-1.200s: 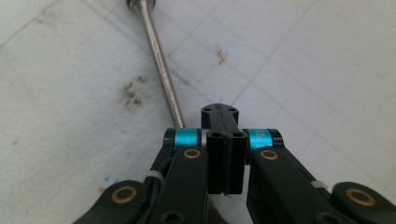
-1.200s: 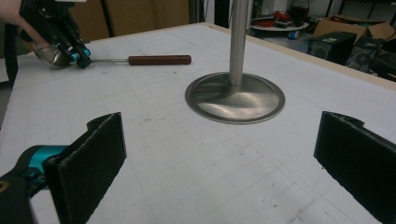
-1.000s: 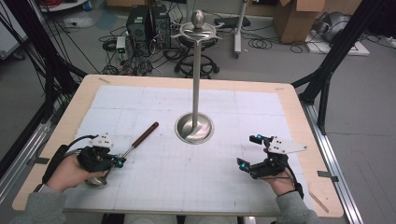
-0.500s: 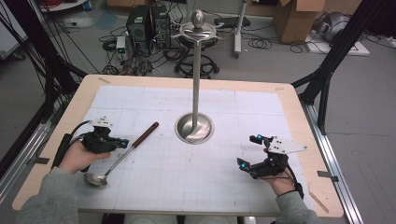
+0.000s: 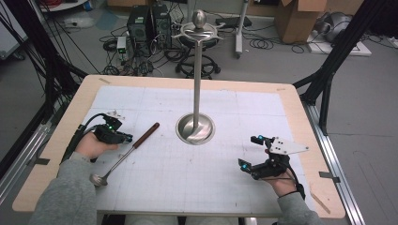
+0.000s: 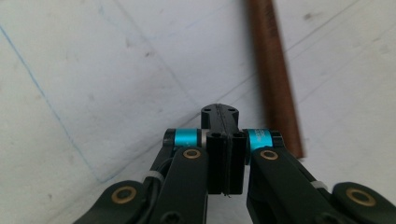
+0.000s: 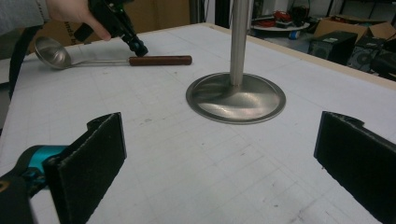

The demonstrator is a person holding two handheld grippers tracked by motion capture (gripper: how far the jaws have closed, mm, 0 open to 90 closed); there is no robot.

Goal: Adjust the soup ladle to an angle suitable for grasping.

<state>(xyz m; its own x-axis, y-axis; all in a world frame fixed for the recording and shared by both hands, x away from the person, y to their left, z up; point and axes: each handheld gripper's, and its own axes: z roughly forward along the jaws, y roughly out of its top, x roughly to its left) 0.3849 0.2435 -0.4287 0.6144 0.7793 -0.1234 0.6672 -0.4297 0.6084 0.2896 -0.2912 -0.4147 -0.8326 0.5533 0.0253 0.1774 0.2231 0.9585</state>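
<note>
Steel ladle with a brown wooden handle lies flat on the white gridded counter, lower left of the high view, bowl toward the bottom left and handle tip pointing up-right toward the stand.

We see the left gripper at centre-left of the high view, held in the person's left hand. Its jaws are pressed together with nothing between them. In the left gripper view the closed tips sit just beside the brown handle, which runs down the right half of the frame; contact we cannot tell.

We see the right gripper at lower right of the high view, well apart from the ladle. Its jaws stand wide apart and empty; the right gripper view shows both black pads at the frame's lower corners over bare counter.

Polished metal stand, a round base with a tall upright pole, sits at the centre of the counter between the two grippers.
</note>
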